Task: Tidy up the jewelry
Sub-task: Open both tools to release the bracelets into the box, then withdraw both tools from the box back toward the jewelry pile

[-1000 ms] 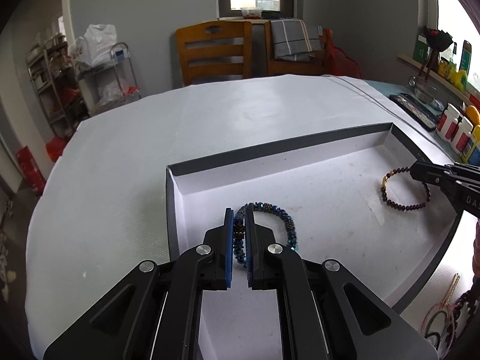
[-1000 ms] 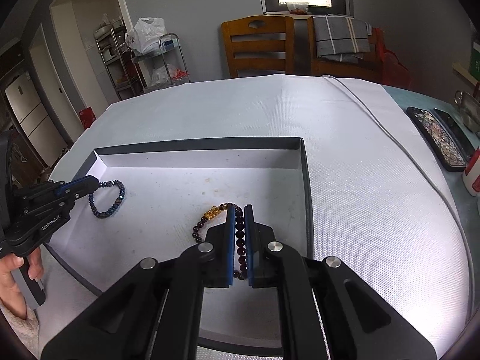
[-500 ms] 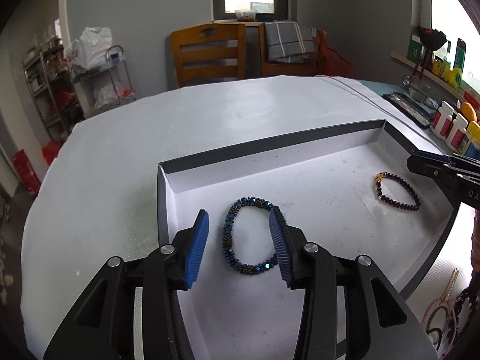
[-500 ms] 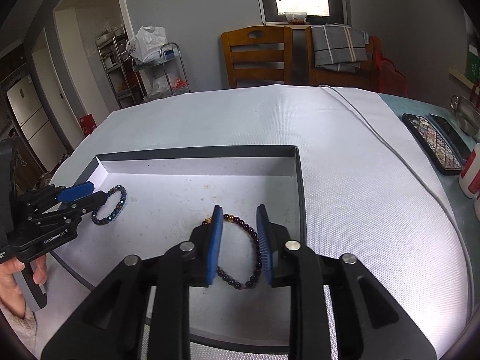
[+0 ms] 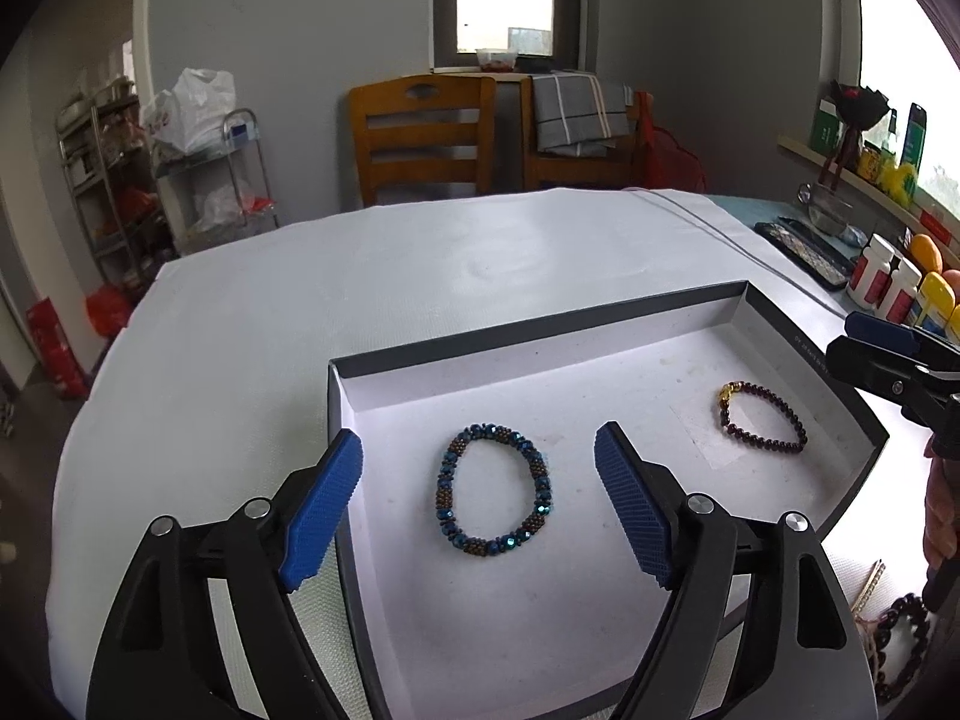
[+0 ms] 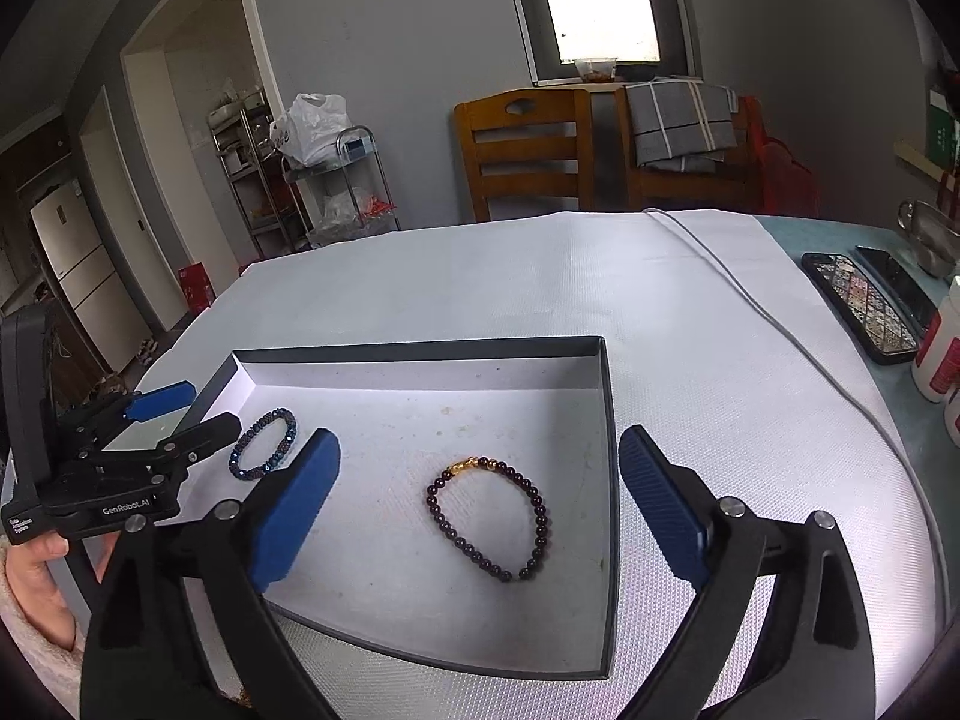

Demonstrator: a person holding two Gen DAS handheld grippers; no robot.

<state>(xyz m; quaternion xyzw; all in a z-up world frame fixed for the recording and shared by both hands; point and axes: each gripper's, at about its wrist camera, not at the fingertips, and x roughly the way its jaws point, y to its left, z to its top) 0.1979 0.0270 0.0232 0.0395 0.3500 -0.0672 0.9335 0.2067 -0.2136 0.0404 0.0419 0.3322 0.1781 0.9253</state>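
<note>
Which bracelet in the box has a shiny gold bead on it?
The dark red bracelet, lying in the box in front of the open right gripper. The blue bracelet by the left gripper has only blue and brown beads.

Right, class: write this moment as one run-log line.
left gripper: open | right gripper: open | blue beaded bracelet: in box | dark red beaded bracelet: in box

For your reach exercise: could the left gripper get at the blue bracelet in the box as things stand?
Probably yes: the left gripper is open, and the blue bracelet lies flat in the box between its fingers, nothing covering it.
</note>
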